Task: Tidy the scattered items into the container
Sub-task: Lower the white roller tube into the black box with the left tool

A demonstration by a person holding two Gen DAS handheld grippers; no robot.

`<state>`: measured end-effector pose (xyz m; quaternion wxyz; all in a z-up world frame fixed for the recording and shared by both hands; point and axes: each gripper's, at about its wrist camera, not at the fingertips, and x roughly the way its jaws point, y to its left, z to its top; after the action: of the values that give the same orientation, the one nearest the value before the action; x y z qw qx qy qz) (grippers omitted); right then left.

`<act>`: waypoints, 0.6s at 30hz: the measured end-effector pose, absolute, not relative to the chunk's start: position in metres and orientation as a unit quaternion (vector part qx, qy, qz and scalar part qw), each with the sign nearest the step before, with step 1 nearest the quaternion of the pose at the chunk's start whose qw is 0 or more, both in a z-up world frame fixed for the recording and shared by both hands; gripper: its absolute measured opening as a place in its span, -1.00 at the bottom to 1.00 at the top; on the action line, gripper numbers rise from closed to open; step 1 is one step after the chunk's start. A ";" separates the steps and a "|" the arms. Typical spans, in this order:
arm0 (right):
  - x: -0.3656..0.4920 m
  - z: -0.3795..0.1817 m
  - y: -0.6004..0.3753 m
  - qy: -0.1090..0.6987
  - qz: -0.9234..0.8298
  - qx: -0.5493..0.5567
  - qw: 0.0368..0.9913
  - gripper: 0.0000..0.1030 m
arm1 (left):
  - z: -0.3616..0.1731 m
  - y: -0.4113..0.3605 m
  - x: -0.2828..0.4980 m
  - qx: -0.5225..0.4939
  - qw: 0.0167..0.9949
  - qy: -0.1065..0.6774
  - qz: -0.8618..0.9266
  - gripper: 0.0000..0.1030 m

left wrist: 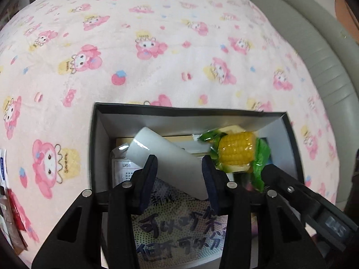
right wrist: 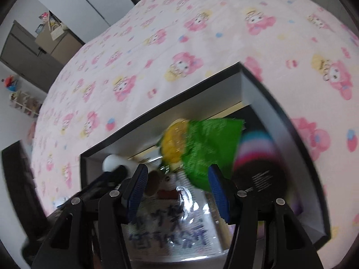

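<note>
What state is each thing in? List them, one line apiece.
Black box: open, lidless, holding items.
White cylinder: tilted in the box, between the left gripper fingers, contact unclear.
Packaged corn: over the box, by the right gripper.
Printed bag: flat in the box.

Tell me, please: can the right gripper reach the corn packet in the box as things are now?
Probably yes. The right gripper is open above the box, and the corn packet lies just ahead of its fingers with nothing between them. The white tube sits off to the left, by the left gripper.
</note>
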<state>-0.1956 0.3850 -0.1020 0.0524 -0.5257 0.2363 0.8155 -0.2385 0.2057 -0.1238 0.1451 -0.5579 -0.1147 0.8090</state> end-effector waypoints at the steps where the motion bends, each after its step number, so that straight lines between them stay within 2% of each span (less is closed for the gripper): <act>1: -0.195 -0.101 0.387 0.235 0.816 -0.524 0.057 0.02 | -0.124 0.206 -0.235 -0.567 0.155 -0.114 0.801 -0.20; 6: -0.194 -0.097 0.395 0.242 0.822 -0.509 0.076 0.02 | -0.136 0.231 -0.217 -0.617 0.190 -0.046 0.762 -0.20; 9: -0.198 -0.101 0.390 0.224 0.820 -0.523 0.068 0.02 | -0.151 0.244 -0.222 -0.628 0.175 -0.017 0.758 -0.20; 11: -0.202 -0.108 0.386 0.221 0.810 -0.540 0.050 0.02 | -0.154 0.245 -0.229 -0.628 0.172 -0.026 0.759 -0.21; 14: -0.206 -0.122 0.391 0.267 0.785 -0.559 0.019 0.04 | -0.155 0.242 -0.242 -0.625 0.170 -0.051 0.760 -0.25; 18: -0.206 -0.121 0.402 0.271 0.790 -0.547 0.055 0.06 | -0.157 0.240 -0.259 -0.620 0.168 -0.084 0.762 -0.23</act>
<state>-0.2062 0.4024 -0.1212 0.0552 -0.5471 0.2711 0.7900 -0.2586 0.2395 -0.1569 0.1681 -0.6198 -0.0840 0.7619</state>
